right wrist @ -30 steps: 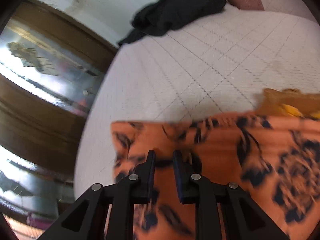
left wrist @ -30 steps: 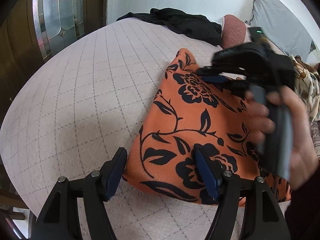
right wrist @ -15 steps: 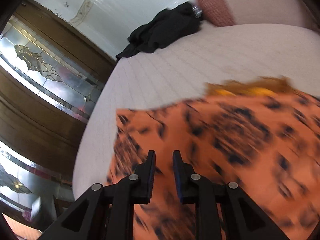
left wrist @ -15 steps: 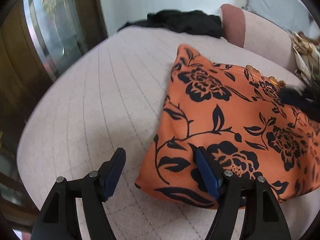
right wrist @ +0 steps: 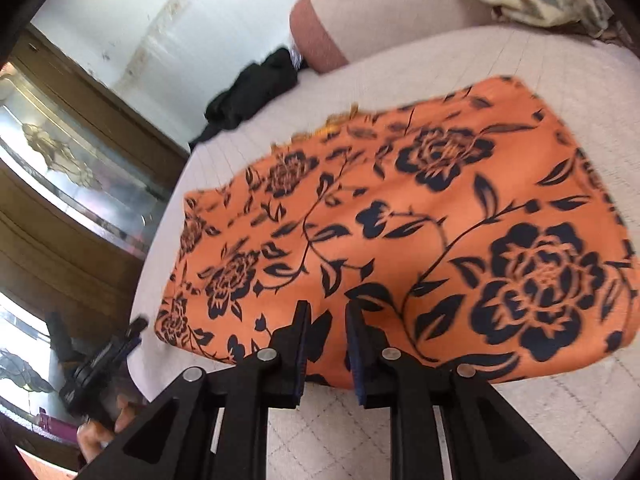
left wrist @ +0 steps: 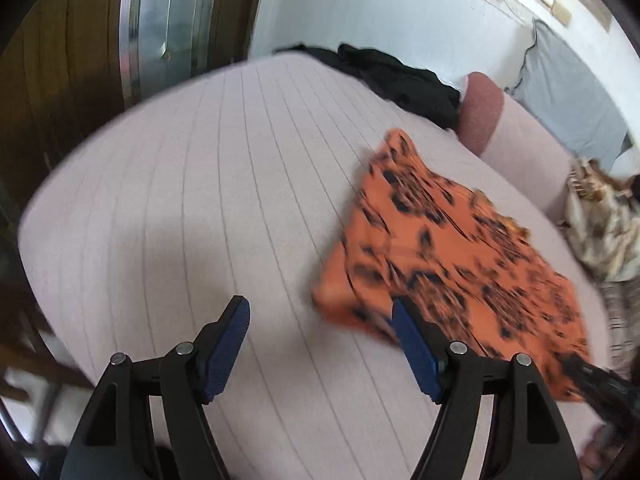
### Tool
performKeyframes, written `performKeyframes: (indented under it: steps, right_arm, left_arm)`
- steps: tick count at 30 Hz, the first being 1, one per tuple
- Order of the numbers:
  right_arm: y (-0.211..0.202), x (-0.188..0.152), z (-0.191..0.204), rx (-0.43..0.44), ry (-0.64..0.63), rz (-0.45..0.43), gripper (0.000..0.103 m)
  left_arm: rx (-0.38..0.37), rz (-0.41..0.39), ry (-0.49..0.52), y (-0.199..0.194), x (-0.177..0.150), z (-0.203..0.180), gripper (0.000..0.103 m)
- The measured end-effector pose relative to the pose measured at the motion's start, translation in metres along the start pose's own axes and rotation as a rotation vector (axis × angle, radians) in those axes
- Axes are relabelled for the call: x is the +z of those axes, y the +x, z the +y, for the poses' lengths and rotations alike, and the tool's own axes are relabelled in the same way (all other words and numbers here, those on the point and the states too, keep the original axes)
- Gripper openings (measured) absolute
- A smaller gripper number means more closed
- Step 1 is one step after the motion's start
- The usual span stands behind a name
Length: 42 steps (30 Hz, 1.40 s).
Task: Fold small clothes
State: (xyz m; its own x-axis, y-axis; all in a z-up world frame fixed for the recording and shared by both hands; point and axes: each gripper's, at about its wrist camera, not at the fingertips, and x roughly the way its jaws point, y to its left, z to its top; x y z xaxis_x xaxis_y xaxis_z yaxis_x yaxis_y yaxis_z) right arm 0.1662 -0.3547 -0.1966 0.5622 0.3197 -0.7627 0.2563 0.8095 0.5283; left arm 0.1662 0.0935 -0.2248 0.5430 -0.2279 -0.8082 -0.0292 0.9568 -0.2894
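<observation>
Orange floral garment (right wrist: 400, 232) flat beyond right gripper (right wrist: 326, 344), ungripped.

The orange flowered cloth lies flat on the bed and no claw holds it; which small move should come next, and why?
Probably bring the open left claw to the near corner of the orange cloth and pinch it. The cloth looks flat, lies free, and that corner sits beside the claw's right finger.

Orange fabric garment with black rose-and-vine print (right wrist: 400, 232) lies folded flat, roughly rectangular, on the quilted surface. Near edge just ahead of the right gripper's (right wrist: 326, 316) fingertips; a frayed yellow-orange edge shows at the far side.
</observation>
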Motion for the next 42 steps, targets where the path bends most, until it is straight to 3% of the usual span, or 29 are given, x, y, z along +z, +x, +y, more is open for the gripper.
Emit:
performKeyframes:
  steps: [3,7,9,13,14,15,16,18,20,22,25,27,28,29,33,37,42]
  right_arm:
    - [0.014,-0.004,-0.016,-0.084,0.023,0.030,0.019]
    - [0.018,0.002,-0.024,-0.031,0.074,0.025,0.020]
    - [0.007,0.002,-0.027,-0.035,0.078,-0.023,0.020]
    - [-0.019,0.009,-0.050,-0.055,0.179,-0.161,0.020]
    - [-0.017,0.010,-0.058,-0.068,0.209,-0.152,0.021]
    - [-0.011,0.013,-0.064,-0.083,0.229,-0.115,0.021]
    - [-0.003,0.014,-0.068,-0.086,0.245,-0.072,0.020]
    - [-0.001,0.016,-0.072,-0.061,0.266,-0.075,0.020]
    - [-0.002,0.020,-0.067,-0.060,0.221,-0.071,0.020]
    - [-0.004,0.018,-0.064,-0.005,0.220,-0.088,0.021]
    - [-0.008,0.019,-0.056,0.093,0.195,-0.102,0.021]
    - [0.000,0.017,-0.050,0.108,0.181,-0.075,0.021]
    - [0.008,0.015,-0.050,0.113,0.180,-0.031,0.021]
    - [0.023,0.013,-0.050,0.101,0.181,0.052,0.020]
    - [0.015,0.014,-0.052,0.120,0.192,0.031,0.019]
    - [0.006,0.017,-0.065,0.195,0.284,0.029,0.021]
    - [-0.013,0.025,-0.070,0.281,0.293,-0.024,0.022]
  left_arm:
    - [-0.075,0.082,-0.046,0.003,-0.013,-0.005,0.074]
    - [-0.196,0.153,-0.126,0.010,-0.019,-0.017,0.074]
    - [-0.226,0.163,-0.155,0.019,-0.017,-0.023,0.072]
    - [-0.294,0.202,-0.227,0.044,-0.014,-0.028,0.050]
    - [-0.305,0.202,-0.252,0.051,-0.013,-0.028,0.043]
    - [-0.304,0.192,-0.264,0.053,-0.011,-0.027,0.042]
    - [-0.314,0.173,-0.278,0.056,-0.010,-0.029,0.042]
    - [-0.328,0.161,-0.307,0.062,-0.006,-0.030,0.042]
    - [-0.354,0.143,-0.358,0.066,-0.005,-0.029,0.057]
    - [-0.379,0.116,-0.393,0.068,-0.002,-0.032,0.065]
    - [-0.356,0.090,-0.395,0.071,0.002,-0.041,0.066]
    - [-0.325,0.080,-0.374,0.070,0.003,-0.047,0.058]
    - [-0.298,0.079,-0.344,0.069,0.004,-0.054,0.037]
    - [-0.283,0.080,-0.323,0.069,0.005,-0.057,0.029]
    - [-0.220,0.033,-0.186,0.052,0.013,-0.084,0.024]
    - [-0.230,-0.044,0.006,0.026,0.019,-0.126,0.022]
    - [-0.230,-0.104,0.260,0.008,0.004,-0.172,0.020]
